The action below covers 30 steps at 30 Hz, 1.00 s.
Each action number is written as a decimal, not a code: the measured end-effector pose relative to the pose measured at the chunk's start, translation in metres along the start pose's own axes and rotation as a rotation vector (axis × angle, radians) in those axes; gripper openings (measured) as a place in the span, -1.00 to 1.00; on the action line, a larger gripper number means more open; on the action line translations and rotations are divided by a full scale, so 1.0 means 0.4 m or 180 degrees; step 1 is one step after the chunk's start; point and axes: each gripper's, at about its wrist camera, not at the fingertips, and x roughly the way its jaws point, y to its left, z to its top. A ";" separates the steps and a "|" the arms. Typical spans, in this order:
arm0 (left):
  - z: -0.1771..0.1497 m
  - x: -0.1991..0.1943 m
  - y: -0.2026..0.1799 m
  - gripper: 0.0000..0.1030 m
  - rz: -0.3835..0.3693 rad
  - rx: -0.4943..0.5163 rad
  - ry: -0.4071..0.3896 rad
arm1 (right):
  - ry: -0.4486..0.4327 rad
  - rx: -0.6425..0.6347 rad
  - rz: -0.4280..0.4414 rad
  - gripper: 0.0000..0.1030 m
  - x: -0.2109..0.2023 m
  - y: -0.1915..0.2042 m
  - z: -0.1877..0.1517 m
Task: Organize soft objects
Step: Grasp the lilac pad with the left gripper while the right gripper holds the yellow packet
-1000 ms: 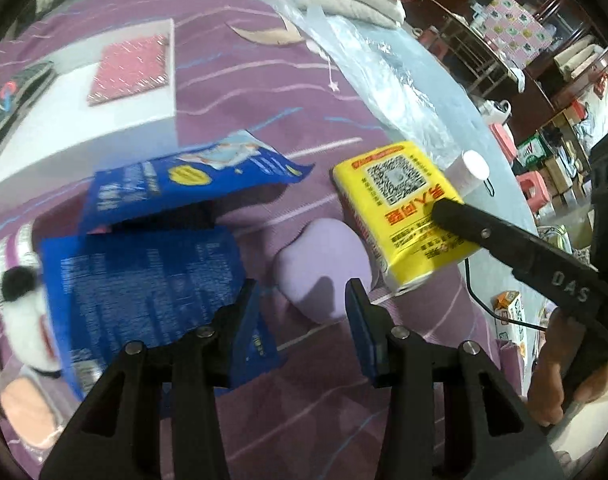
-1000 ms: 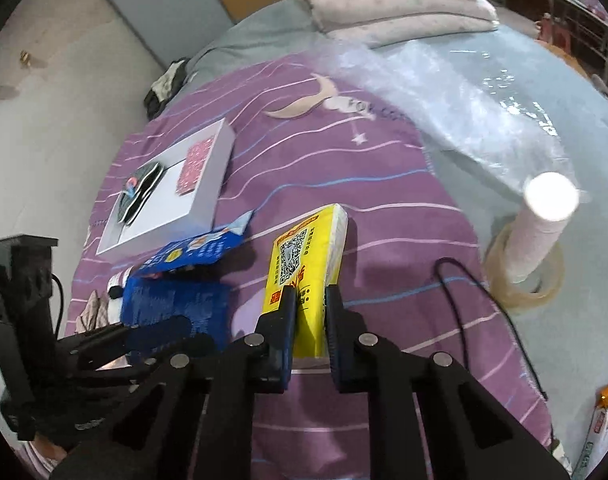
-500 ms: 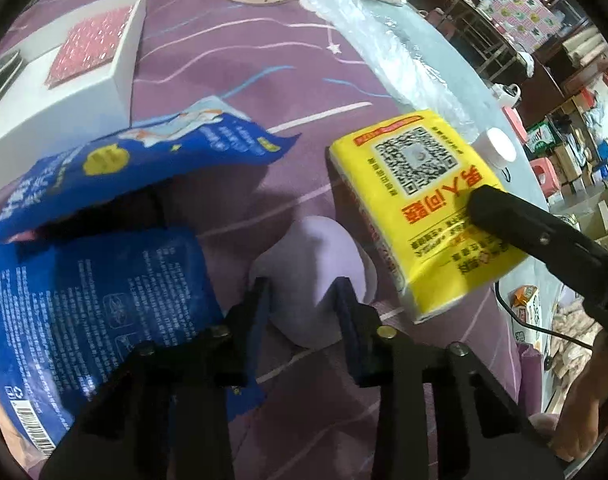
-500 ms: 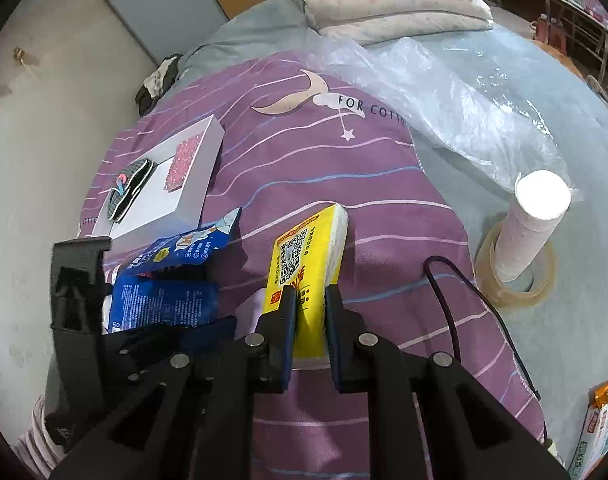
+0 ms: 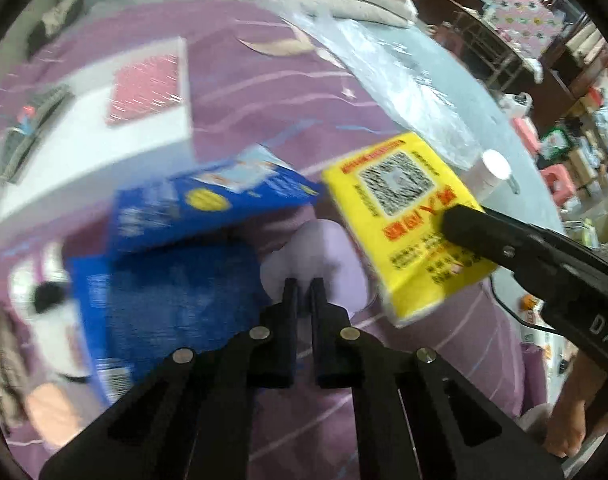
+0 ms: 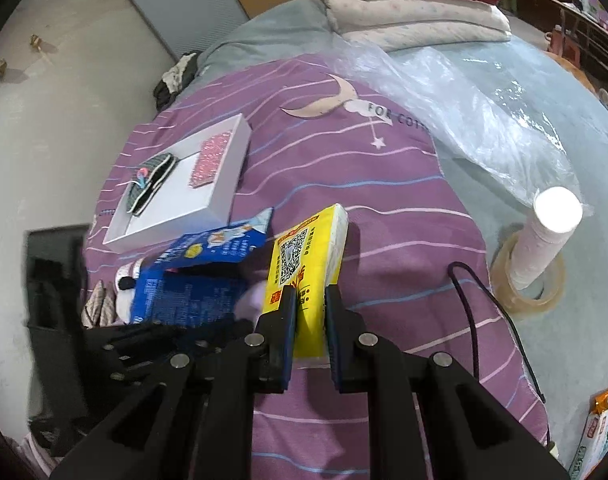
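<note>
My left gripper (image 5: 302, 285) is shut on a pale lilac soft pad (image 5: 331, 256) lying on the purple striped bedspread (image 5: 260, 92); the pad also shows in the right wrist view (image 6: 251, 300). My right gripper (image 6: 308, 294) is shut on a yellow tissue pack (image 6: 304, 264) with a QR code and holds it on edge, just right of the pad; the pack also shows in the left wrist view (image 5: 403, 216). Two blue packets (image 5: 172, 264) lie left of the pad.
A white box lid (image 6: 184, 184) with a pink card and a striped item sits far left. A stack of paper cups (image 6: 543, 236) stands in a tape roll at right. A black cable (image 6: 479, 308), clear plastic sheet (image 6: 463, 104) and folded bedding (image 6: 415, 12) lie beyond.
My left gripper moved forward to the lilac pad and closed on it. The right gripper kept hold of the yellow pack and barely moved.
</note>
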 end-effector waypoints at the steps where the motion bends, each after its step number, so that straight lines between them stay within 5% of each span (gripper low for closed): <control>1: 0.002 -0.007 0.008 -0.87 0.0024 -0.0017 -0.0019 | -0.0011 -0.0004 0.0036 -0.75 -0.004 0.006 0.001; 20: 0.002 -0.142 0.229 -0.87 -0.0395 -0.0702 -0.0271 | 0.0036 -0.0022 0.0482 -0.75 0.005 0.158 0.061; 30: 0.023 -0.210 0.361 -0.87 -0.0354 -0.0980 -0.0586 | 0.0064 -0.0084 0.0723 -0.75 0.032 0.249 0.141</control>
